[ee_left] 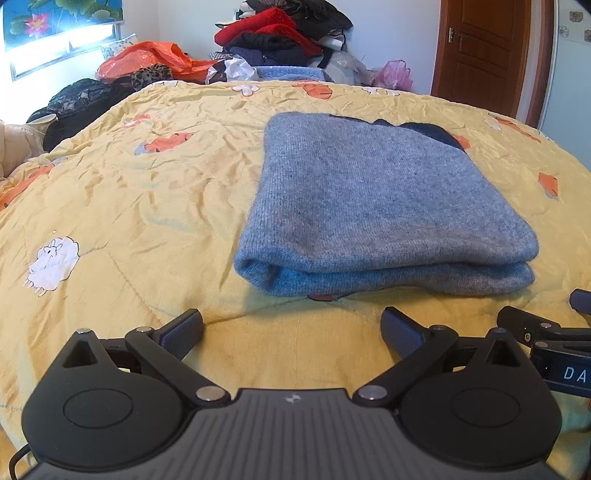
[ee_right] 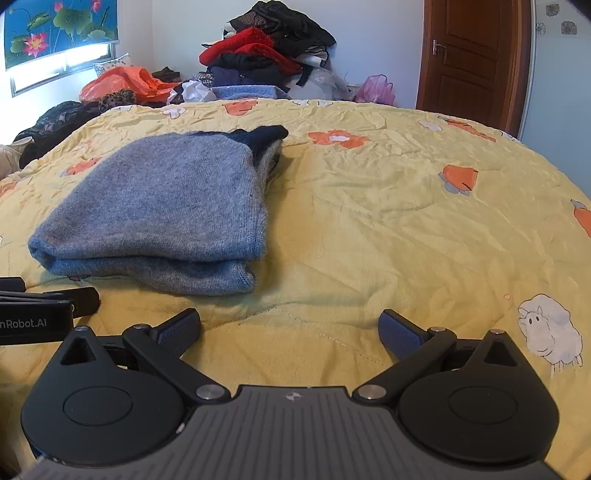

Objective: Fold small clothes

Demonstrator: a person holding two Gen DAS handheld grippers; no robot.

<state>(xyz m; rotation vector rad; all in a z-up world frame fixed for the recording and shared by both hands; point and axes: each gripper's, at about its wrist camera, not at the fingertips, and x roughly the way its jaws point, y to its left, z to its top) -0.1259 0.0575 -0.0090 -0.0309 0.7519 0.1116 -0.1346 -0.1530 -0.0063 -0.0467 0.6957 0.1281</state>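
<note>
A grey-blue knitted sweater (ee_left: pixel 384 206) lies folded into a thick rectangle on the yellow quilt (ee_left: pixel 129 206), with a dark navy part showing at its far end. In the right wrist view the same sweater (ee_right: pixel 159 214) is at the left, its navy part (ee_right: pixel 264 138) at the back. My left gripper (ee_left: pixel 291 328) is open just in front of the folded near edge, with nothing between its fingers. My right gripper (ee_right: pixel 290 328) is open too, over bare quilt (ee_right: pixel 406 221) right of the sweater. Each gripper shows at the side of the other's view.
A heap of red, black and dark clothes (ee_left: pixel 280 33) and an orange plastic bag (ee_left: pixel 147 59) sit beyond the far edge of the bed. Dark garments (ee_left: pixel 77 103) lie at the left. A brown door (ee_left: pixel 480 51) stands at the back right.
</note>
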